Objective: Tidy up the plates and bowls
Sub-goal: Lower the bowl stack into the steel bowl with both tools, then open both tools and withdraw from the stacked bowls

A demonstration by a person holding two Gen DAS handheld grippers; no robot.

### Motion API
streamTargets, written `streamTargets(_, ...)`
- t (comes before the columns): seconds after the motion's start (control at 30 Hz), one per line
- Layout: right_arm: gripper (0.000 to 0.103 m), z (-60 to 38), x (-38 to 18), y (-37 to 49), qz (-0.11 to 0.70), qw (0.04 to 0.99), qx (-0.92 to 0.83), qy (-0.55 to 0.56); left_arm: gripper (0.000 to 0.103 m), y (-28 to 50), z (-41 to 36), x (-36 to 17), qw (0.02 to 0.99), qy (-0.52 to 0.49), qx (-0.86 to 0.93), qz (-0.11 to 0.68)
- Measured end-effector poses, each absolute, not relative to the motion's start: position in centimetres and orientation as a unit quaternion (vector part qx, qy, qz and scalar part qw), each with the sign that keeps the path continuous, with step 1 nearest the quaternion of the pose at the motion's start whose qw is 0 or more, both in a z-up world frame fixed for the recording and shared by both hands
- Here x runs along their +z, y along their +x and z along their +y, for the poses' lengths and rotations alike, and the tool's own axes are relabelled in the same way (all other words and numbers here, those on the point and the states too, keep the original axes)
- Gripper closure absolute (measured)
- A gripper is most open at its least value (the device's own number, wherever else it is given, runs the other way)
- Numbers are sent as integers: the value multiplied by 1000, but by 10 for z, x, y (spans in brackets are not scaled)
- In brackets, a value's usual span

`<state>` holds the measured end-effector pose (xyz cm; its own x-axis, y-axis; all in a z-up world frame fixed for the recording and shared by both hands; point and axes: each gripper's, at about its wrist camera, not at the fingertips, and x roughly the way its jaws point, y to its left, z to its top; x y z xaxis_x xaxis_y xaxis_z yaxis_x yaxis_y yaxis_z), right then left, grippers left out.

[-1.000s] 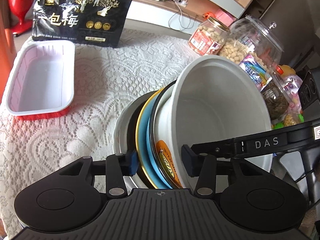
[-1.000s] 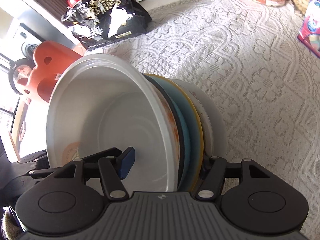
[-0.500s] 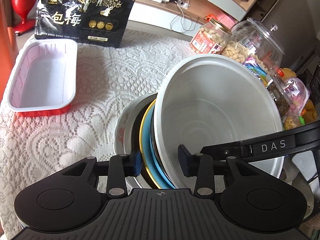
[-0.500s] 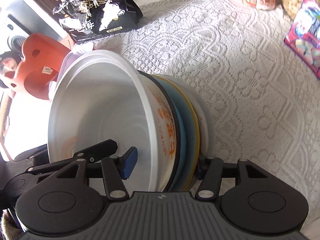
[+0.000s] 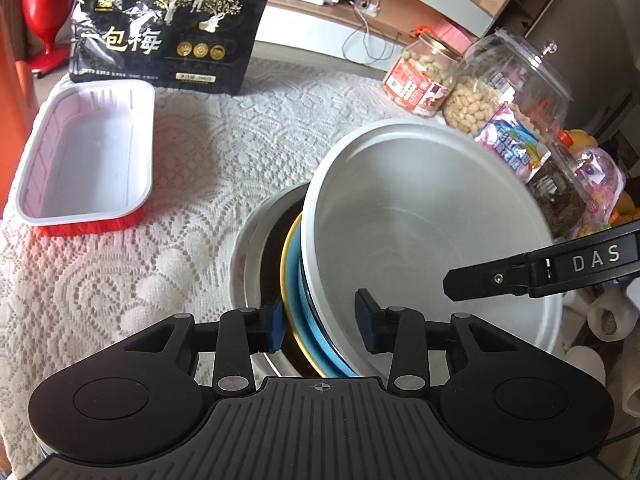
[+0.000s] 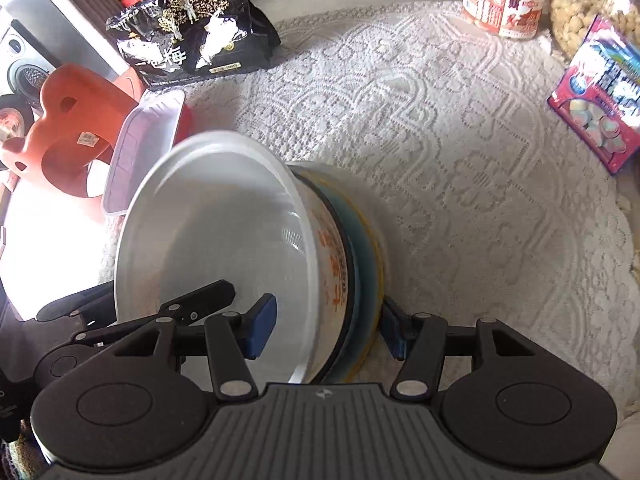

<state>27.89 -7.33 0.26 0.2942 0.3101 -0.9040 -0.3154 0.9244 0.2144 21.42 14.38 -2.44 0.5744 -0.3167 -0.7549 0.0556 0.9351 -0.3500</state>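
Note:
A large white bowl [image 5: 432, 232] with orange print sits on a stack of a blue plate [image 5: 298, 280] and a yellow plate [image 5: 285, 264], over a white dish [image 5: 250, 256] on the lace tablecloth. The stack is tilted. My left gripper [image 5: 320, 322] is shut on the stack's near edge, one finger inside the bowl, one outside the plates. My right gripper [image 6: 326, 330] grips the same stack from the opposite side; the bowl [image 6: 208, 236] fills its view. The right gripper's arm [image 5: 540, 270] shows in the left wrist view.
A red-and-white rectangular tray [image 5: 84, 160] lies at the left. A black snack bag [image 5: 164, 28] stands at the back. Jars of nuts [image 5: 424, 76] and candy packets [image 5: 516, 144] stand at the right. An orange stool [image 6: 68, 128] is beside the table.
The stack has tipped back toward level and lowered toward the tablecloth; both grippers moved with it and still hold it.

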Motion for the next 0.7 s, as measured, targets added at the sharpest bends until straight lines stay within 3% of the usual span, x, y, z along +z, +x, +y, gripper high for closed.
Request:
streamTargets(0.27, 45, -60, 9, 264, 528, 820, 217, -49, 63, 212, 142, -20, 885, -124, -98, 438)
streamTargets(0.7, 45, -73, -8, 270, 541, 815, 204, -25, 63, 211, 140, -10, 871, -126, -78, 469)
